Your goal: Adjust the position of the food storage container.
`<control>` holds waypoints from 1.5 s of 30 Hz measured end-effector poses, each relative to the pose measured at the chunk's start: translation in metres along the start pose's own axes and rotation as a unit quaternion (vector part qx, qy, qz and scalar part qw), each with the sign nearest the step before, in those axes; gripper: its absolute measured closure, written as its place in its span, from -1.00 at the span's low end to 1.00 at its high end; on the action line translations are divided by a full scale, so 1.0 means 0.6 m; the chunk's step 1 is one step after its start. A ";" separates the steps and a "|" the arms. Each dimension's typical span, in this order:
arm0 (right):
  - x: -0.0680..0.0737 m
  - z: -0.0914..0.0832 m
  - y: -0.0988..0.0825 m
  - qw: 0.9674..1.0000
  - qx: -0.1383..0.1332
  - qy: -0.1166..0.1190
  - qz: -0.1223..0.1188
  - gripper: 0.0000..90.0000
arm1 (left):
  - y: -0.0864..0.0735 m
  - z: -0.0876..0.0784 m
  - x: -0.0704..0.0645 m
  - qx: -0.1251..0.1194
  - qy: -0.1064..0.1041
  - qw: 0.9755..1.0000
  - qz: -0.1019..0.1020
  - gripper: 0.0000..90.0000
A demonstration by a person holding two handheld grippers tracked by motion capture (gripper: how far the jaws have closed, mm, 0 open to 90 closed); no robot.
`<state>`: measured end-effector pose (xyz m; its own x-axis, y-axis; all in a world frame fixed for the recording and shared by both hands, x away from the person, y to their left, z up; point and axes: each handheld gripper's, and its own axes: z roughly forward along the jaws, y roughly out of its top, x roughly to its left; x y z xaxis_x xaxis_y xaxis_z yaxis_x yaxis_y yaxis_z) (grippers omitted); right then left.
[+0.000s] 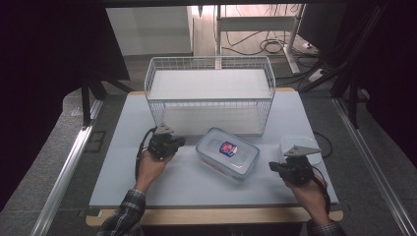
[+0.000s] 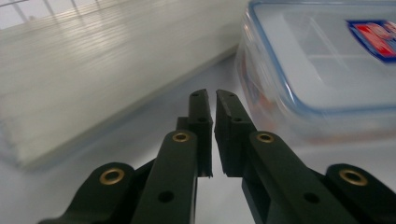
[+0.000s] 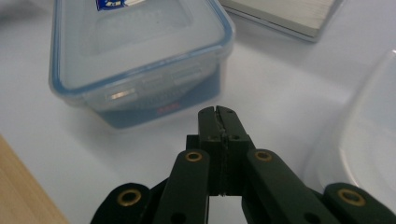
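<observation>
Two grippers are flanking the box [image 1: 227, 154]: the left gripper [image 1: 178, 142] is pointing at its left end, the right gripper [image 1: 273, 167] at its right end. Left gripper view: jaws are sitting nearly closed, empty, the box [image 2: 327, 70] just beyond. Right gripper view: jaws are pressing together, empty, facing the latch [image 3: 154, 86], which the high view is hiding. Closed jaws could shove the box toward the basket [image 1: 210, 93].

Overhead light falls evenly on the white desk [image 1: 147, 182], while the surroundings lie dark. Shadows are soft. In both gripper views the background is blurred, and the food container [image 2: 327, 70] shows mild glare.
</observation>
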<state>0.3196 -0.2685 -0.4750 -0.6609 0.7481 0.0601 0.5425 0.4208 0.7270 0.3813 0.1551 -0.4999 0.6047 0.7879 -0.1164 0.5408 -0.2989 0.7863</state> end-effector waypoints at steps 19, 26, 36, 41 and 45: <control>0.019 0.068 0.036 0.998 0.052 -0.041 -0.016 1.00 | -0.030 0.007 -0.052 0.032 -0.057 0.998 -0.010 1.00; 0.024 0.095 0.053 0.998 0.054 -0.036 -0.020 1.00 | -0.061 -0.009 -0.078 0.085 -0.041 0.995 0.043 0.98; 0.010 0.127 0.080 0.997 0.055 -0.044 -0.009 1.00 | -0.032 -0.002 -0.022 0.020 -0.034 0.998 -0.042 0.94; 0.020 0.130 0.078 0.998 0.054 -0.035 -0.013 1.00 | -0.045 0.000 -0.042 0.052 -0.012 0.998 -0.019 1.00; 0.028 0.123 0.076 0.998 0.051 -0.031 -0.016 1.00 | -0.052 -0.012 -0.050 0.057 -0.012 0.998 -0.023 1.00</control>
<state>0.3715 -0.1990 -0.4914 -0.6472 0.7623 -0.0055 0.5740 0.4921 0.6545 0.3422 0.1446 -0.5164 0.5908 0.7893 -0.1674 0.6305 -0.3222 0.7062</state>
